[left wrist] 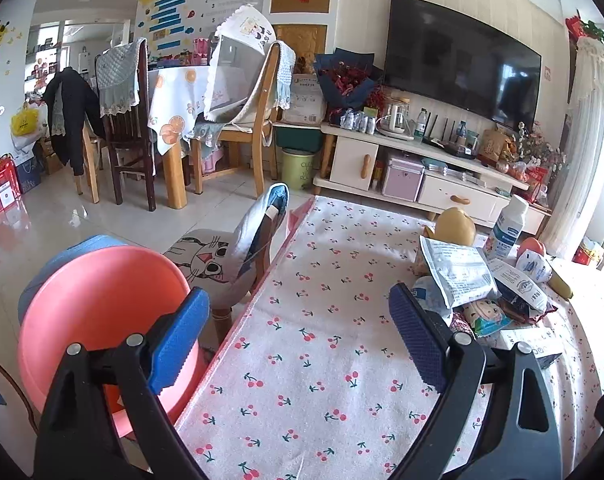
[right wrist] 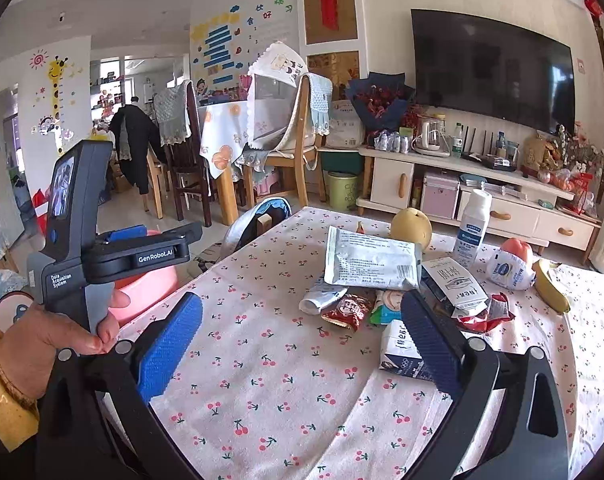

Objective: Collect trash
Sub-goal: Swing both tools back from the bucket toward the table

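Nothing is picked yet: both the left gripper (left wrist: 298, 344) and right gripper (right wrist: 302, 344) gape wide and empty, wrappers (right wrist: 371, 263) heaped at one o'clock, so next comes a reach there, bin (left wrist: 102, 304) at nine.

The left gripper (left wrist: 298, 340) hung with its blue pads wide apart and empty above a table (left wrist: 325, 360) spread with a cherry-print cloth; a pink basin (left wrist: 98, 312) sat just beside the table's left edge. Wrappers and a white packet (left wrist: 455, 270) lay heaped at the right, near a yellow pear (left wrist: 455, 226) and a white bottle (left wrist: 509, 222).
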Available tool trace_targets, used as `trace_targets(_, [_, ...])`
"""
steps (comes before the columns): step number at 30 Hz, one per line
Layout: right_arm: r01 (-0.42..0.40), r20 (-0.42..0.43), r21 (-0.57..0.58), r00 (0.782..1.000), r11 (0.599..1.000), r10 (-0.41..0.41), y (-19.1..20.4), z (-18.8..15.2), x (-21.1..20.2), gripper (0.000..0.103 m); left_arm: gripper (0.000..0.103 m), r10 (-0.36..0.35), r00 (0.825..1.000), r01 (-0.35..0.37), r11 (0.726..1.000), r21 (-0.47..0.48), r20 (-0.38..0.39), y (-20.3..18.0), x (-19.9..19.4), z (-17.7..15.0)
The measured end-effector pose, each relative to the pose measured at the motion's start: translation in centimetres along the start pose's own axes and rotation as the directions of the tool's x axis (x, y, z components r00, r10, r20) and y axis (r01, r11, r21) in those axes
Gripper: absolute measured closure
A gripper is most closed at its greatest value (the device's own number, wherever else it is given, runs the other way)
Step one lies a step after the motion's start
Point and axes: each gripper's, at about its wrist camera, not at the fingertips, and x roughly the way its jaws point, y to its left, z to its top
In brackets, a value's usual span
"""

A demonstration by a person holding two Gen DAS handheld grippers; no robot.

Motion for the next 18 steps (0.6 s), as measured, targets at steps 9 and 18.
trace_targets(9, [0.067,0.028,0.138,0.997,0.988,-0.072,-6.3,0.4,-2.6,0.005,0.011,-0.031,0.999,0.032,0.997,0.068,-0.027,-3.1,0.1,-0.9])
trace_targets(18, [0.152,0.009,0.273,0.987,0.95,-0.161,-13.0,-0.1,-4.2,0.005,0.011,-0.121,0.991,0.128,0.984,0.12,-0.064,-6.4,0.3,-1.4])
